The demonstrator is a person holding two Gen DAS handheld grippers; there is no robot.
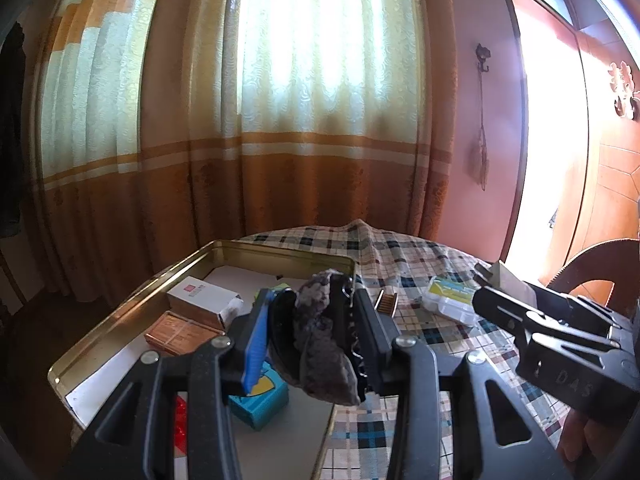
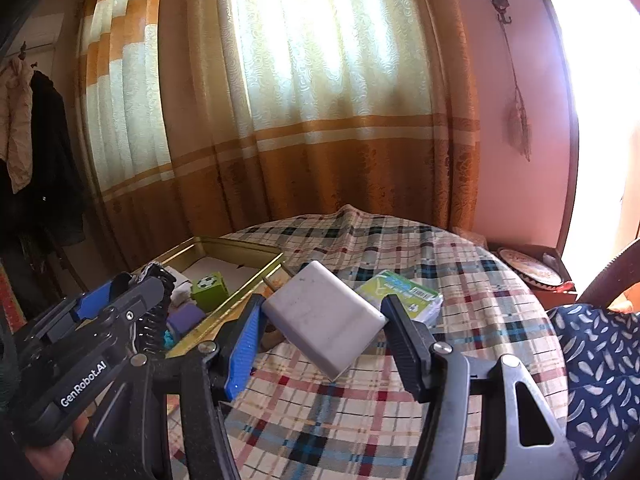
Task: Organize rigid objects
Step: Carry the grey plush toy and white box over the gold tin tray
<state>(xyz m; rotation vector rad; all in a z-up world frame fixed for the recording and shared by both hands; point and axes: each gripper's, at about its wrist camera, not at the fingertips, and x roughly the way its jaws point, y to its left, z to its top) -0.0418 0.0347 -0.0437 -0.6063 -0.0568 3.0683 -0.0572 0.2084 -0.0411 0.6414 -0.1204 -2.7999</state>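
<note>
Holding a white charger block (image 2: 325,322) clear above the checked tablecloth (image 2: 460,280), the right gripper (image 2: 320,344) has its two fingers closed on the block's opposite sides at the centre of the right wrist view, with the block's long axis running from upper left to lower right of the frame. The gold tin tray (image 2: 224,312) lies to the left of those fingers, its near rim just past the blue pad (image 2: 244,344), so I judge the coming move to be a short carry leftward over that rim. In the left wrist view the left gripper (image 1: 316,340) is clamped on a dark, rough stone-like lump (image 1: 324,344), held over the tray (image 1: 120,308) at lower centre of the frame, above a teal box (image 1: 260,400); a white carton (image 1: 204,300) and a copper-coloured box (image 1: 180,332) sit further in, toward the left. The left gripper is thus the nearer one to the tray, already above it. A small yellow-labelled plastic case (image 1: 452,298) rests on the cloth, right of the tray.
</note>
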